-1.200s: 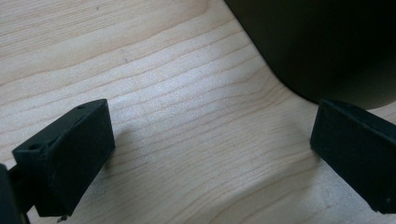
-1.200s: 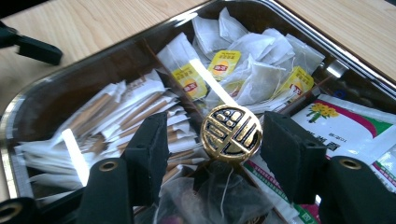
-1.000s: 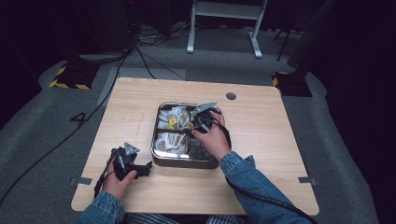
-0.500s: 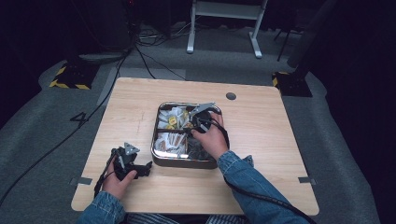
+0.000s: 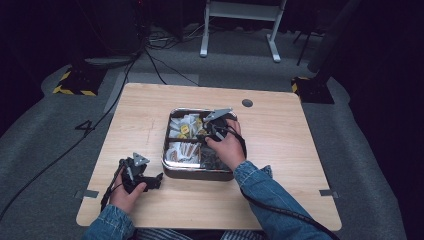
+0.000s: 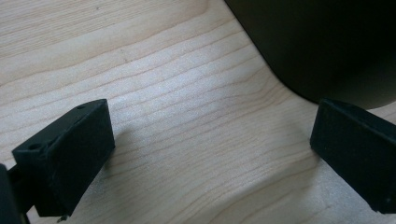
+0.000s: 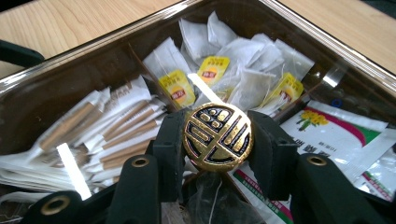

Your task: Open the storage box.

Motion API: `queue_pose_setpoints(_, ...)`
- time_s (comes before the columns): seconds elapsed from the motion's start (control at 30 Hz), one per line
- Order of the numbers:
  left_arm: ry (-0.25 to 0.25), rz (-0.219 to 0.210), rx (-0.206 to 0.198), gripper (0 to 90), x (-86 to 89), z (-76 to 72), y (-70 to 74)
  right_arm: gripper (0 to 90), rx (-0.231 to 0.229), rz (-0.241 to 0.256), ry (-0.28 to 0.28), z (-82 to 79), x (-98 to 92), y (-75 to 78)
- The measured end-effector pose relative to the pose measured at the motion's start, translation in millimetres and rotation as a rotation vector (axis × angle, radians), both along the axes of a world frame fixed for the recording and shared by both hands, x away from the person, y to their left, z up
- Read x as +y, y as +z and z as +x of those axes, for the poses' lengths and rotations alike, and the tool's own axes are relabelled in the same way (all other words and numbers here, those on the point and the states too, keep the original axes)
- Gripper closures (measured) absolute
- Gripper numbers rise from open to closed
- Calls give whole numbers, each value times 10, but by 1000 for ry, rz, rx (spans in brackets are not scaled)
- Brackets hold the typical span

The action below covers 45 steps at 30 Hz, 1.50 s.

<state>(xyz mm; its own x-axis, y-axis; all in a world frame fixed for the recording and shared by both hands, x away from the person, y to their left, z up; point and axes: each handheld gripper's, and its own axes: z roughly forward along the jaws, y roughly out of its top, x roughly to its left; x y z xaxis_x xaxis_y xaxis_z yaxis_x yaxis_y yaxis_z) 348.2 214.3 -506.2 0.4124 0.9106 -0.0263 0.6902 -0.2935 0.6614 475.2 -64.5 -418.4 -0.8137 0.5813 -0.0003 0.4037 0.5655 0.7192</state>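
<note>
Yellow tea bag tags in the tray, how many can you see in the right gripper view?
3. One tag lies left, one sits beside it at the middle, and one lies right, all among the tea bags beyond the gold knob. More may be buried.

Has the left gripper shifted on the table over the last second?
No. The left gripper rests at the same spot near the table's front left, just off the metal tray's front left corner, as it did a second ago.
</note>
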Motion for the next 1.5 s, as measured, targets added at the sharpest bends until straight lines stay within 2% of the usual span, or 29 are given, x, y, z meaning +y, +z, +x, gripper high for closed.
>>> queue_pose_setpoints(0.37,0,0,0,0,0,0,0,592,-41,36,2,-74,-78,297)
queue_pose_setpoints(0.47,0,0,0,0,0,0,0,592,-40,46,-5,-95,-115,368)
queue_pose_setpoints(0.83,-2,0,0,0,1,2,0,592,-64,55,-27,-161,-323,542)
queue_pose_setpoints(1.1,-4,1,1,0,3,3,1,592,-77,59,-59,-191,-570,626)
queue_pose_setpoints(1.5,-4,-1,1,0,1,7,0,592,-104,58,-96,-227,-1050,728)
